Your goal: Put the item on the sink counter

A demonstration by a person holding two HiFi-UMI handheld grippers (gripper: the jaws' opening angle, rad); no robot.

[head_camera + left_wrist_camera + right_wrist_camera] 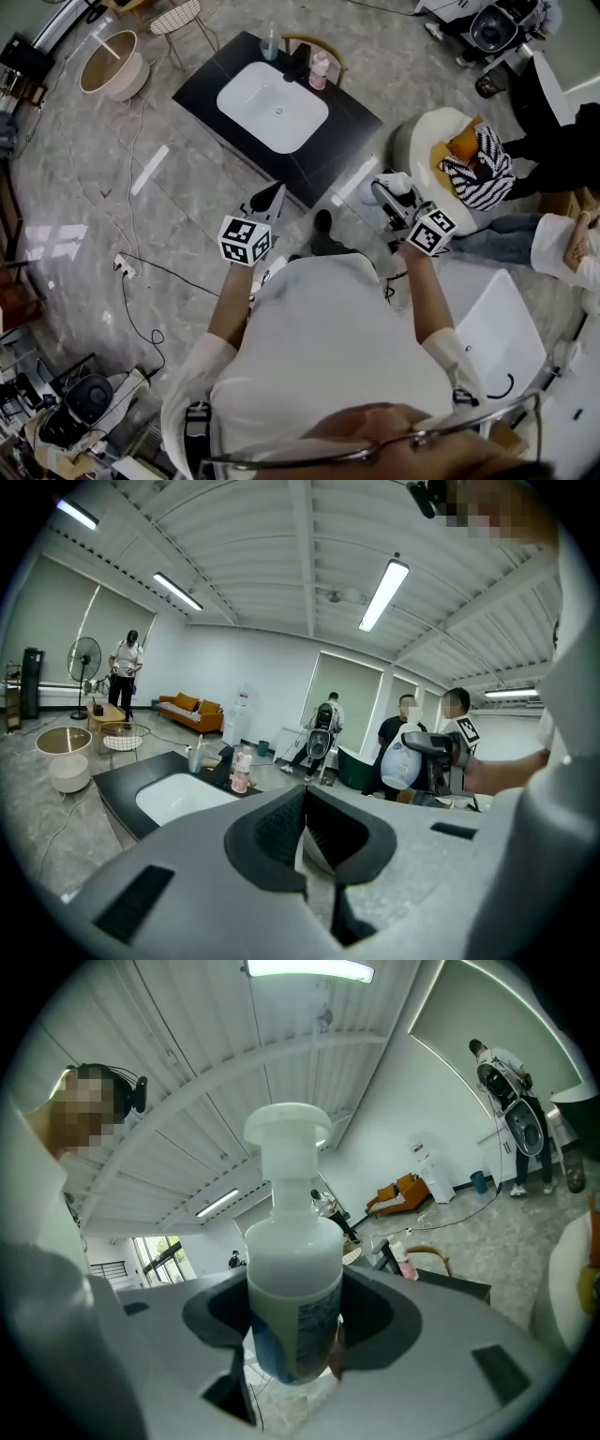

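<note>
Two grippers raised | right gripper (292, 1358) fingers (380, 1321) clamp pump bottle (292, 1279) by its body, upright, likely so it lands base-first | bottle airborne, near right of black sink worktop (211, 89), apart from it | left gripper (305, 836) fingers together, empty.

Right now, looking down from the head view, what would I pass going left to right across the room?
Round beige tub → wire chair → white basin → white pump bottle, clamped in the right gripper → striped cushion.
</note>
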